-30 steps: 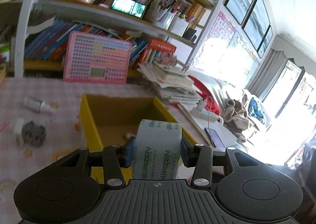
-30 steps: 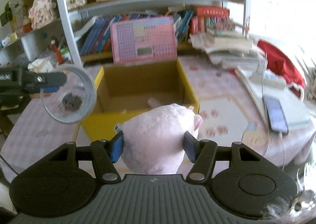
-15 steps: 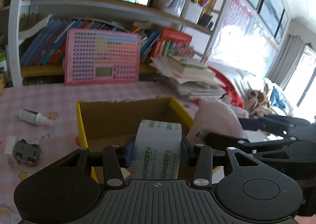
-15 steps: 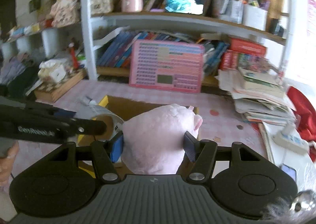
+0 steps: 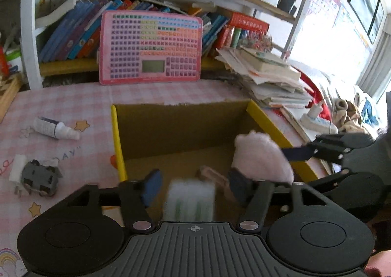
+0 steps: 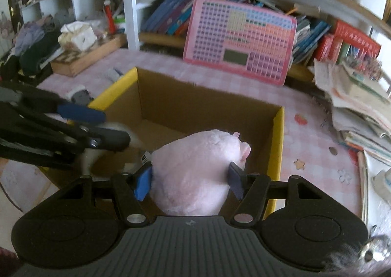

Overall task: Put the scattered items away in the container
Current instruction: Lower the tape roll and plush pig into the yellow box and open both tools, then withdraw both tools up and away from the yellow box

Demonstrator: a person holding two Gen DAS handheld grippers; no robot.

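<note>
With my left tool (image 5: 193, 187) opening and the tape roll (image 5: 189, 201) dropping free into the yellow box (image 5: 117, 140), I'd lower the pink plush (image 6: 195, 169), which my right tool (image 6: 188, 183) is starting to let go, before fully releasing.

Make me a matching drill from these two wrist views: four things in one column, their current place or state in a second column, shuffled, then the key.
Things
1. roll of clear tape with green print
2. pink plush toy
3. white squeeze tube
4. pink keyboard-style learning board

Places or states
A. lying on the pink checked tablecloth, beside the box
B. between the right gripper's blue pads, over the yellow cardboard box
C. propped upright against the bookshelf
D. blurred, loose between the left gripper's opening jaws

Pairs: 1-D, 2-B, 3-A, 4-C
</note>
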